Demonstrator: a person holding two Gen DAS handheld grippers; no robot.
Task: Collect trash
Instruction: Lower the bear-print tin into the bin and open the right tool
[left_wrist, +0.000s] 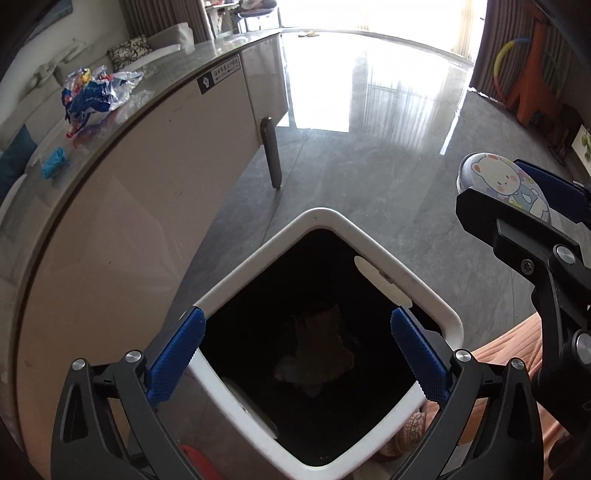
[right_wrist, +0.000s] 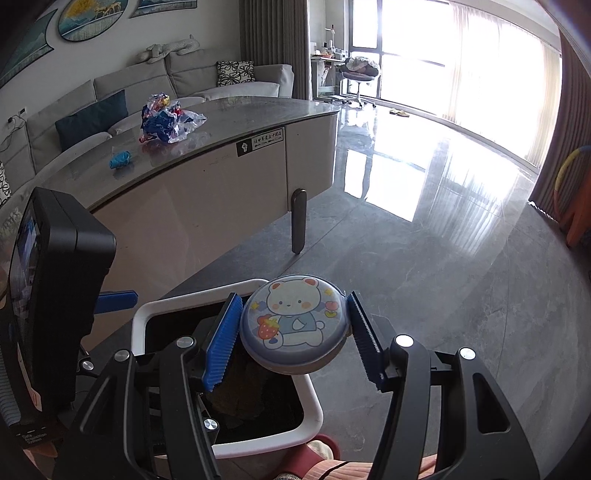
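Below, the white square-rimmed trash bin (left_wrist: 369, 229) stands open on the grey polished floor (left_wrist: 369, 147), just beside the curved cream side of the grey-topped oval desk (left_wrist: 155, 192). On the desk's top at the far left, near its curved edge, lies a small crumpled blue scrap (left_wrist: 54, 167), and a little beyond it a crumpled blue, red and clear plastic wrapper pile (left_wrist: 96, 94); the two are apart from each other. One dark desk leg (left_wrist: 271, 151) stands on the floor between desk and bin. The left gripper (left_wrist: 297, 354) hangs over the bin's mouth with its jaws spread wide and nothing between them; brownish waste (left_wrist: 321, 347) lies dim at the bottom of the bin. To the right, the right gripper (right_wrist: 293, 330) has its jaws closed on a round blue tin lid with a cartoon bear (right_wrist: 295, 321), held over the bin's right rim (right_wrist: 310, 402). Beyond the bin the floor runs open and bare toward the bright windows (right_wrist: 461, 55). At the far right an orange giraffe-shaped toy (left_wrist: 532, 92) stands by the curtain, well apart.
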